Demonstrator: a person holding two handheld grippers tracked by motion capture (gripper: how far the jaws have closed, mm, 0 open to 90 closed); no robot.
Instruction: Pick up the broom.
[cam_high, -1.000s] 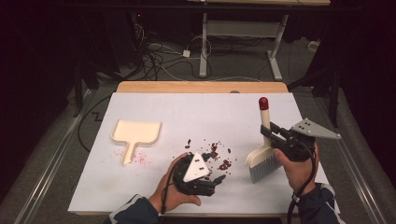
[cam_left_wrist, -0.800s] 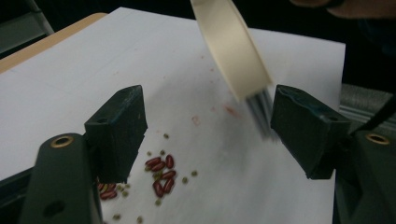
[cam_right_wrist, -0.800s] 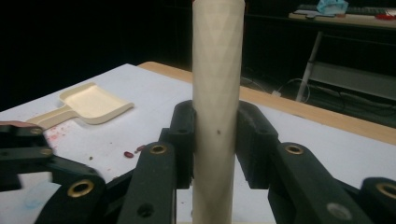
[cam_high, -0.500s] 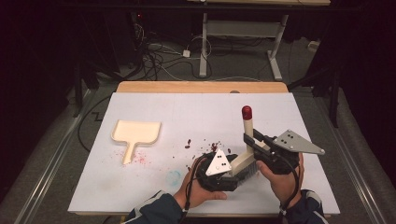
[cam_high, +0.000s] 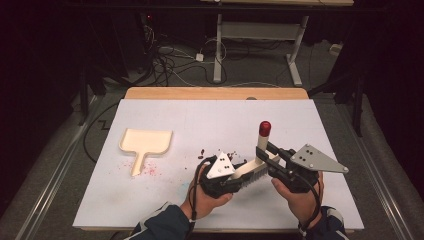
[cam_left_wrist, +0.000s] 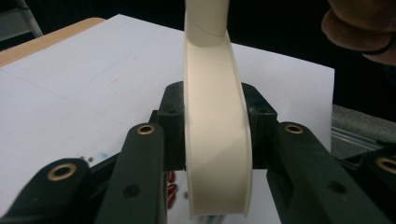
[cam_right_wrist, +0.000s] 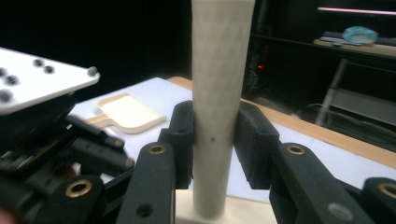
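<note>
A cream brush (cam_high: 261, 144) with a red tip stands tilted over the white table sheet (cam_high: 200, 115). My right gripper (cam_high: 263, 154) is shut on its round handle (cam_right_wrist: 219, 70). My left gripper (cam_high: 244, 176) has just been closing and is now shut on the brush's flat cream head (cam_left_wrist: 217, 154), with the pads (cam_left_wrist: 172, 135) pressed on both sides. Small dark red bits (cam_high: 202, 153) lie scattered just beyond the left gripper. A cream dustpan (cam_high: 147, 141) lies flat at the left of the sheet, apart from both hands.
Pink smudges (cam_high: 150, 171) mark the sheet by the dustpan's handle. A wooden edge (cam_high: 215, 93) runs along the table's far side. Cables and a desk frame (cam_high: 220, 45) stand on the floor beyond it. The right hand (cam_left_wrist: 359, 23) is seen past the brush.
The right gripper carried the brush leftward from the right side toward the red bits. The left gripper shifted right, and its open jaws closed on the brush head.
</note>
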